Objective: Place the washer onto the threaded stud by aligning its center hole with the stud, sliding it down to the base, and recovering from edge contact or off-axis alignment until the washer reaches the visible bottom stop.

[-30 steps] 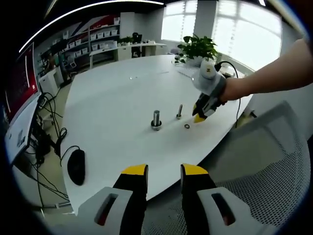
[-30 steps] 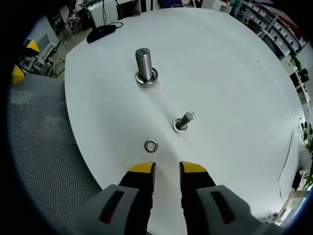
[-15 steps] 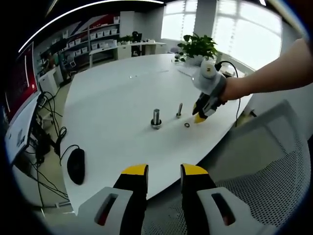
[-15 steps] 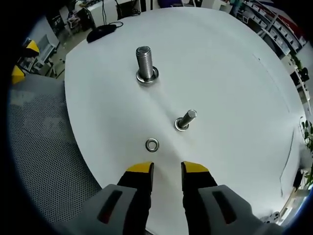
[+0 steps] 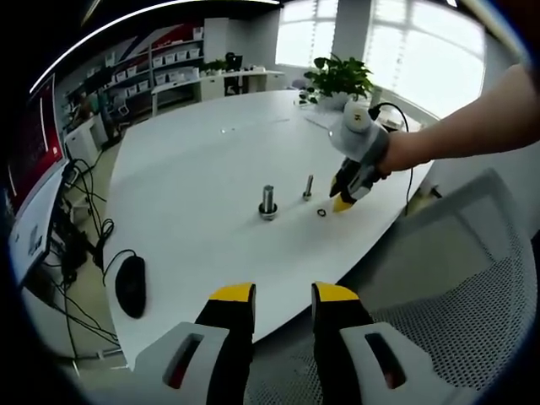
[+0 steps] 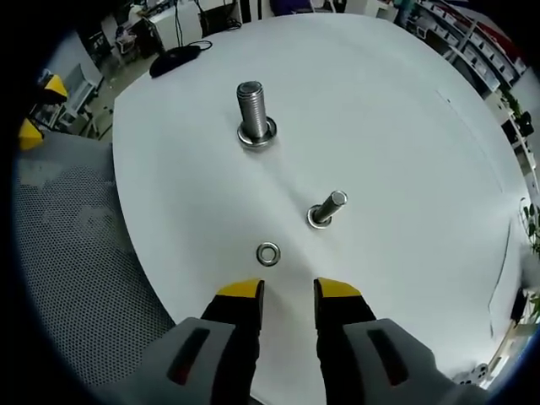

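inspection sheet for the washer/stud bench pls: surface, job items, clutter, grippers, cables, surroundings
Surface: white table, bare around the parts.
Job's things: washer flat on the table, not held; thin stud upright beside it; thick stud farther off, a washer already at its base.
Clutter: black mouse near the table edge.
Grippers: right gripper open, just short of the washer; left gripper open, held back off the table.
Cables: bundle on the floor.
Surroundings: mesh chair, potted plant, shelving.
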Available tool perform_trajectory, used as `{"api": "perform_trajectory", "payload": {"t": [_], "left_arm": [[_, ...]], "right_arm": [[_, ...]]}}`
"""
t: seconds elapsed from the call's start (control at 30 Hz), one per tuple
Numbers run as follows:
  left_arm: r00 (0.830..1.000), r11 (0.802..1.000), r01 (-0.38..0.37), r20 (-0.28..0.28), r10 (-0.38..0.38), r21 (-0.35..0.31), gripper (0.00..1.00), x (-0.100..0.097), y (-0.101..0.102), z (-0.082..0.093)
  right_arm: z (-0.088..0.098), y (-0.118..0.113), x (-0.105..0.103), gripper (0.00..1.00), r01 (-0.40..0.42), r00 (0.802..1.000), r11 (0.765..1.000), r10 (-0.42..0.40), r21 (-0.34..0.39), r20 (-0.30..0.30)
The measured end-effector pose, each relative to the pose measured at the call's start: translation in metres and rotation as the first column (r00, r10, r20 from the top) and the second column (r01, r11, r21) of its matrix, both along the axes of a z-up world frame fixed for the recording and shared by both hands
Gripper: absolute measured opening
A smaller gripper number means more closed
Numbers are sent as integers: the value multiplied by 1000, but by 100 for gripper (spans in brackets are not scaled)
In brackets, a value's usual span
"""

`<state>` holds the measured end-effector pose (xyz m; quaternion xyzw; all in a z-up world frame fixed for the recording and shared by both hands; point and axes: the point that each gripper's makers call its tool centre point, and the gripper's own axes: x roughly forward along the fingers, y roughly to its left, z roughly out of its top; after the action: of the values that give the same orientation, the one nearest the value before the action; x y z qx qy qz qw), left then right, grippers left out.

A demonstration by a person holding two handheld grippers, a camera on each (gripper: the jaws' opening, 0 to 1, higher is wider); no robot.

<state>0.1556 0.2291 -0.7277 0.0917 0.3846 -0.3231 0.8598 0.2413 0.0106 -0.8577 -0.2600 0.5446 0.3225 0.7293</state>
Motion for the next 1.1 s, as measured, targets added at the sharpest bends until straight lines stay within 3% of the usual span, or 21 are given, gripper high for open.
{"api": "perform_trajectory", "payload": {"t": [1.1], "left_arm": [[1000,1000,-7,-11,7,2,24,-1,1,-2]], "right_arm": [[-9,18,1,27,-6,1000,999,6,52,11]]}}
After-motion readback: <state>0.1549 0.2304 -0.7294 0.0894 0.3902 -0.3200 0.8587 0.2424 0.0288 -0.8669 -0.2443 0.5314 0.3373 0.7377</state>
